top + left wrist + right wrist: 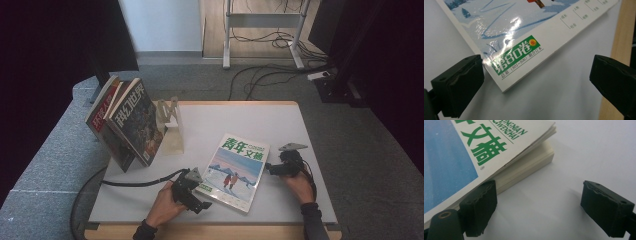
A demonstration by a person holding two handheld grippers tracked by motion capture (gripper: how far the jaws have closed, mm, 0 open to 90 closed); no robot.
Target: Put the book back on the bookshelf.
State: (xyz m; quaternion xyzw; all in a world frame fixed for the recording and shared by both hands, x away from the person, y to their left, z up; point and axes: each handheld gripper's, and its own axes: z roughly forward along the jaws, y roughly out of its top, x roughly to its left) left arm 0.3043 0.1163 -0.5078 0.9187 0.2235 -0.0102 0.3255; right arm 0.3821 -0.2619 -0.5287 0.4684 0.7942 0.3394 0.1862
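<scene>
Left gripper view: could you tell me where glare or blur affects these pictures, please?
Left gripper view: white glare streaks the magazine cover, print still legible; right gripper view: sharp title, near edge soft; high view: evenly lit table, dark corners.

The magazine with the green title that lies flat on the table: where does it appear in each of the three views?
High view: the magazine lies flat at centre, between both grippers.
Left gripper view: its corner with the green label fills the top, reaching down between the fingers.
Right gripper view: its corner with the green title is at upper left.
Shared landmark: the white tabletop.
</scene>
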